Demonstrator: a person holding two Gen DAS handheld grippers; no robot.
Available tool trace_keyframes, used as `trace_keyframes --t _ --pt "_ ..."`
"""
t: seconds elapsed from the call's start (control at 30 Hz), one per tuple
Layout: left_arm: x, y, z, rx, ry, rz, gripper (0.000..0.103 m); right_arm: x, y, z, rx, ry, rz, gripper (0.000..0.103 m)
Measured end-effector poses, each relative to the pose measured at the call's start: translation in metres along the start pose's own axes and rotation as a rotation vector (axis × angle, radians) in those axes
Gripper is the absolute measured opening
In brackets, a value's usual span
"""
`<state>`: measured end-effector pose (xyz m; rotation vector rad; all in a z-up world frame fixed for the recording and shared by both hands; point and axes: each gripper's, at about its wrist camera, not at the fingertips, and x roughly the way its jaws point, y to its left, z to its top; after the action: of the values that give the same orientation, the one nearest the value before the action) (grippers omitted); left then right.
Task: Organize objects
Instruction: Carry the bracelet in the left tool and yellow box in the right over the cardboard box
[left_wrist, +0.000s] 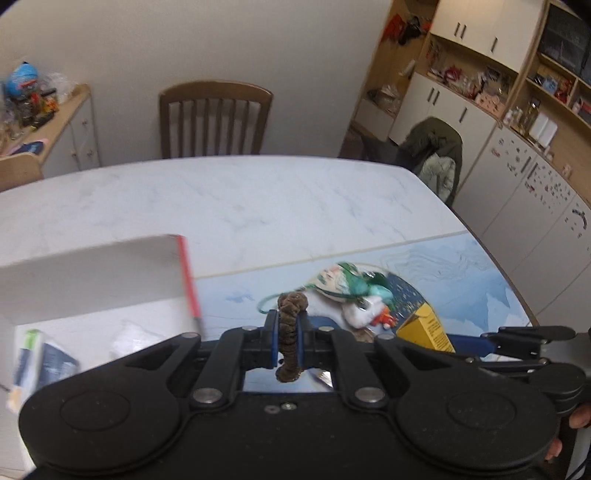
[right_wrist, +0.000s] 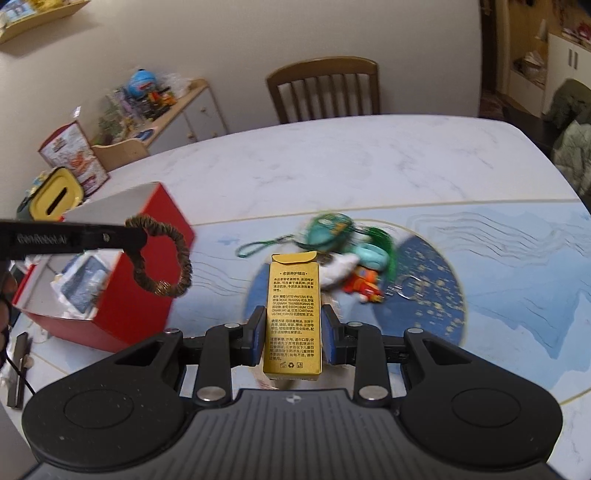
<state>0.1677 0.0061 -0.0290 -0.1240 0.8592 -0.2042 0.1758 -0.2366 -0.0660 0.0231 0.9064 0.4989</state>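
1. We see the white marble table (right_wrist: 351, 158), partly covered by a blue printed mat (right_wrist: 517, 266); a wooden chair (right_wrist: 325, 88) stands at its far edge.
2. The red box (right_wrist: 140, 295) sits open at the table's left side (its pale inner wall fills the left of the left wrist view), with a dark packet (right_wrist: 83, 284) and white wrapping already inside.
3. On the mat lies a loose pile not yet sorted: a teal pouch (right_wrist: 328, 230) with a green cord, a white and orange toy (right_wrist: 364, 286) and a key ring (right_wrist: 408, 288), touching or overlapping one another.
4. The right gripper (right_wrist: 293, 330) holds the gold carton (right_wrist: 293, 314) upright along its fingers, jaws closed partway against the carton's two long sides, above the near edge of the pile.
5. The left gripper (left_wrist: 288, 334) is closed almost fully on the brown scrunchie (left_wrist: 290, 332), which hangs as a loop from the fingertips, raised just beside the box's near right corner.
6. We judge the step in hand to be carrying both items to the box. The next move calls for bringing the scrunchie over the box opening before the jaws part, then the carton after it (one hand at a time, since the opening is partly filled and the two tools would crowd).
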Motion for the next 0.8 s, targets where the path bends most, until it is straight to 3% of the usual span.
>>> trace_keyframes --t 0.37,0.8 --pt "-0.036 0.063 0.0 -0.082 -0.047 0.079 0.007 0.004 0.07 0.017 -0.105 -0.013 0.076 0.029" --pt "-0.04 0.129 -0.013 -0.159 -0.031 0.147 0.007 0.03 0.157 0.039 -0.253 -0.009 0.134 0.029"
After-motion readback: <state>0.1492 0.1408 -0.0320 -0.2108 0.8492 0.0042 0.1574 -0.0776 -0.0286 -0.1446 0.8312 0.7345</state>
